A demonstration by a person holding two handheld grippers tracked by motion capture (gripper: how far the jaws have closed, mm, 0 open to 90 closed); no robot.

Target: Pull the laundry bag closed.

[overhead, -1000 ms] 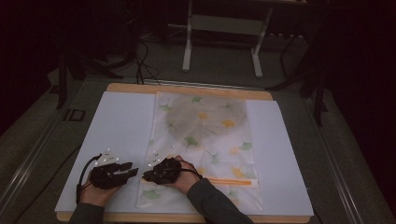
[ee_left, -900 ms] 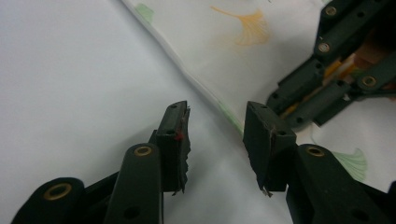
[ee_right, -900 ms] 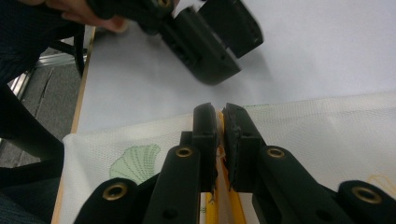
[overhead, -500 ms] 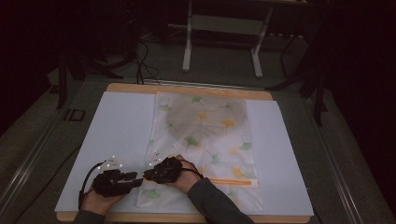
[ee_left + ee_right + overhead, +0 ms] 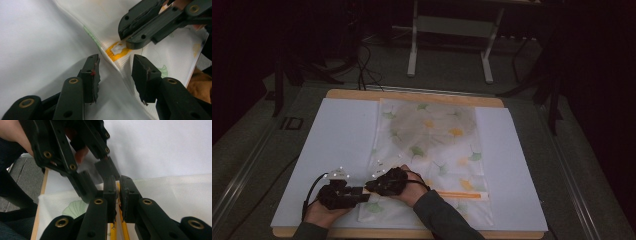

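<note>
A thin white bag (image 5: 432,135) printed with green and yellow leaves lies flat on the white sheet (image 5: 342,135). An orange zip strip (image 5: 462,194) runs along its near end. My right gripper (image 5: 371,186) is at the bag's near left corner, shut on the orange tab (image 5: 113,53) of that strip, and lifts the edge into a ridge. In the right gripper view the strip (image 5: 117,191) passes between its jaws (image 5: 118,187). My left gripper (image 5: 115,70) is open, with one jaw on each side of that raised edge, just below the right gripper (image 5: 125,41).
The sheet covers a wooden table (image 5: 412,95) whose near edge lies just under both hands. Grey floor, cables and a metal stand (image 5: 449,30) lie beyond the far edge. A sleeved forearm (image 5: 442,220) crosses the bag's near end.
My left gripper has slid right and slightly nearer, up to the bag's corner, so its open jaws now meet the right gripper. The right gripper has stayed in place.
</note>
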